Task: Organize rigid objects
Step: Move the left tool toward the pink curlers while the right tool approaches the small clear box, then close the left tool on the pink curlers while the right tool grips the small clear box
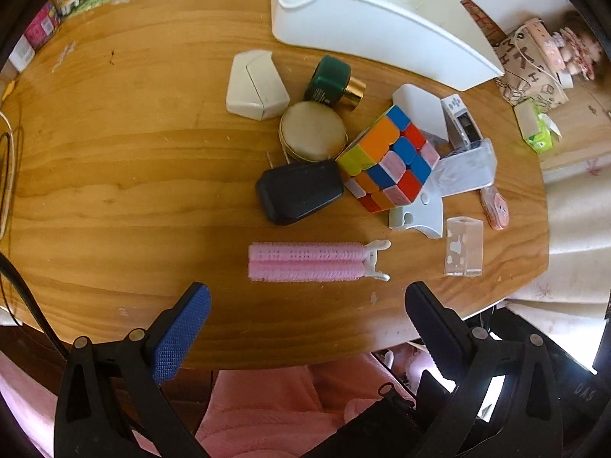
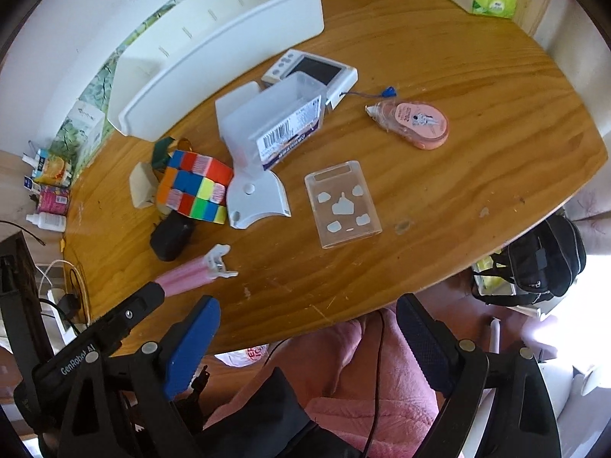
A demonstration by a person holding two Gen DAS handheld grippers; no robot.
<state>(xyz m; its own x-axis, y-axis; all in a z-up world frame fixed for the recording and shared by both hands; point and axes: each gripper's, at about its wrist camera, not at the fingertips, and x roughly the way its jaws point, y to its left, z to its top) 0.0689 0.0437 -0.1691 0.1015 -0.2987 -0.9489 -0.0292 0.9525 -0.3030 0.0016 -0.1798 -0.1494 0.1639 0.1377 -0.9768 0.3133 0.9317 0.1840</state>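
Both claws, left claw (image 1: 307,303) and right claw (image 2: 307,318), hang wide and empty over the desk (image 1: 114,152). The pink roller (image 1: 305,262) lies just ahead; straddle it crosswise, then carry it to the bin (image 1: 382,19).

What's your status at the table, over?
Left gripper and right gripper open, empty, above near table edge. Pink hair roller nearest the left, untouched. White bin empty at back. Nothing blocking.

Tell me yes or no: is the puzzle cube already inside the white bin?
No. The puzzle cube sits on the wooden table, in front of the white bin.
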